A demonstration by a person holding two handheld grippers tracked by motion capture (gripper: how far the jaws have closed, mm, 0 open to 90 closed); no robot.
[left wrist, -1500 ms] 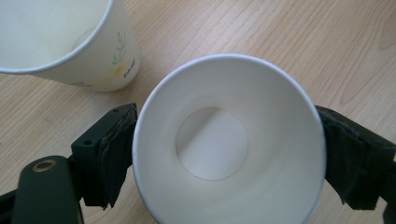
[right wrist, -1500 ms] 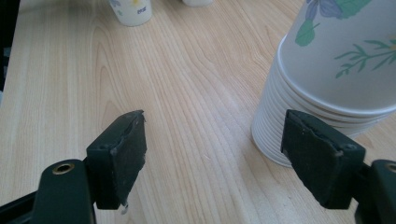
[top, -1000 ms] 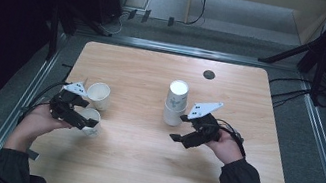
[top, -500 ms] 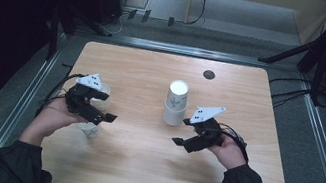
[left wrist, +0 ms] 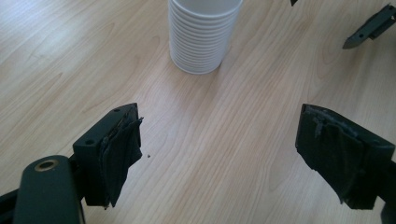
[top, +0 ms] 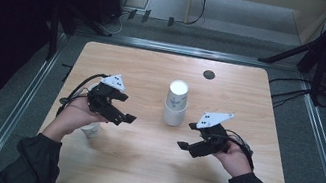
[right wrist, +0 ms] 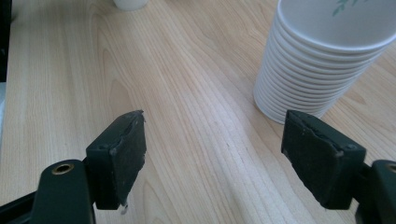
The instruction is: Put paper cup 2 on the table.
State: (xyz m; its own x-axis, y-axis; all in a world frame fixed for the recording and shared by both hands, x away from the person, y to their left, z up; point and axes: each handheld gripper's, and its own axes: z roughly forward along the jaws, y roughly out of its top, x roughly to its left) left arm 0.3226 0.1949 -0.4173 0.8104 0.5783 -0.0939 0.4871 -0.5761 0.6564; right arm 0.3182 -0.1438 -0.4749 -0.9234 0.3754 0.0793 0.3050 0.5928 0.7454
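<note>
Standing between both open tools (top: 132,114) (top: 187,136): stacked paper cups (top: 175,105).

- Overhead light falls evenly on the table (top: 216,182); the surroundings are near black.
- Shadows are soft and faint — a pale one lies beside the cup stack (top: 175,103).
- High view: slightly soft, and a cup (top: 91,130) under the person's left hand is blurred.
- Both gripper views are bright; woodgrain is sharp, with mild glare at the upper left.

High view looks down; both tongs views, close, share the cup stack (top: 175,103).
</note>
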